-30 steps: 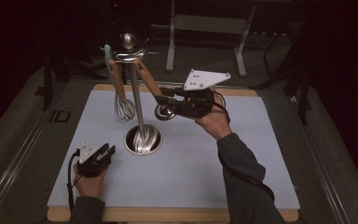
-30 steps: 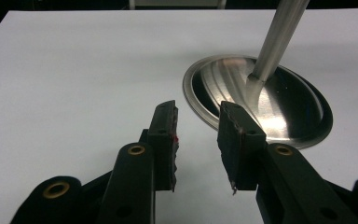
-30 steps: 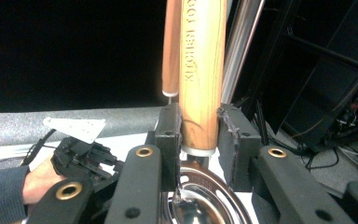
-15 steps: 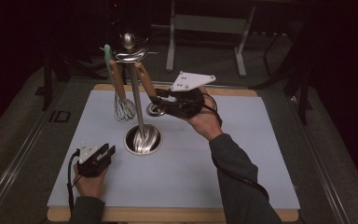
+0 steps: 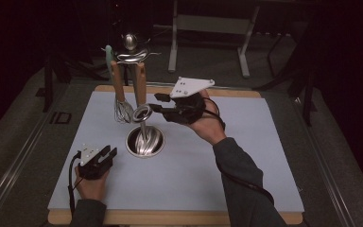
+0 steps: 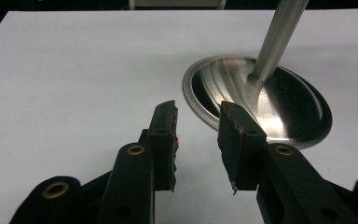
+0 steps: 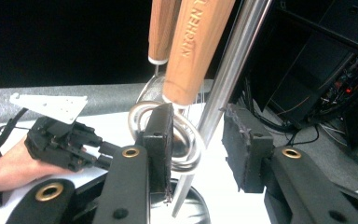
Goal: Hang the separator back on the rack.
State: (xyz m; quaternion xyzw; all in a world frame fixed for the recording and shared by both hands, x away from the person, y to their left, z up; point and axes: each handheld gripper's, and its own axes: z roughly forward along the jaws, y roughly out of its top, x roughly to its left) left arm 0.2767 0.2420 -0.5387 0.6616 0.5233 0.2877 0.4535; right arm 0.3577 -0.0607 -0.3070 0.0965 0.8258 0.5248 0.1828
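Near the tabletop's [image 5: 264, 156] middle, the right claw [image 5: 152, 108], just spreading, flanks the rack's pole [image 7: 228, 70]; the left claw [image 5: 108, 154] rests spread near the front edge.

Dark room, grey floor [image 5: 23, 127], metal-legged table frame [image 5: 208, 23] behind

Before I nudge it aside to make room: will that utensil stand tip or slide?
The stand probably tips before it slides: its pole is tall and thin, and the wooden-handled utensils hang near the top. The round metal base looks polished on the smooth white mat, so a low push might slide it. The hanging whisk would likely swing.
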